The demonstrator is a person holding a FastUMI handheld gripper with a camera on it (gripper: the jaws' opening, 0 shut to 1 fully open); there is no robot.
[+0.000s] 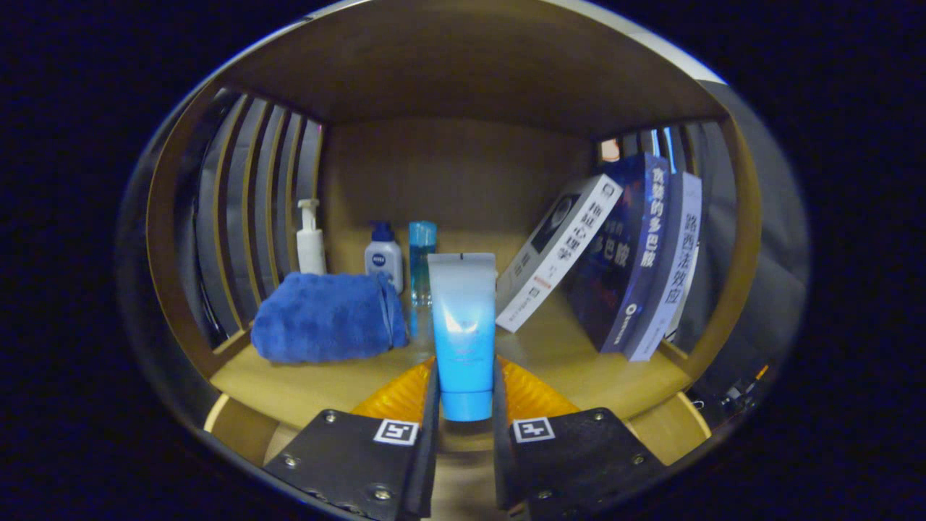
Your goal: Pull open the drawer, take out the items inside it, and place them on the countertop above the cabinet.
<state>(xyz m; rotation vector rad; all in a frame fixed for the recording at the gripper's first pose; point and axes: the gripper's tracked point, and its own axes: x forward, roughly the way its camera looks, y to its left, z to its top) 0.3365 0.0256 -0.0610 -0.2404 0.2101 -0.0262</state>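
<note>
A blue and white tube (463,325) stands upright on its cap between my two fingers, and my gripper (465,391) is shut on its lower part. It is over a wooden shelf surface (318,391) inside an open wooden compartment. Behind the tube stand a white pump bottle (310,241), a white bottle with a blue cap (383,259) and a slim clear blue bottle (422,260). A folded blue towel (325,316) lies just ahead and to the left of the fingers.
Three books (629,253) lean against the slatted right wall, the nearest one tilted toward the tube. Slatted wooden walls (246,210) close both sides, a solid panel closes the back, and a wooden top hangs overhead.
</note>
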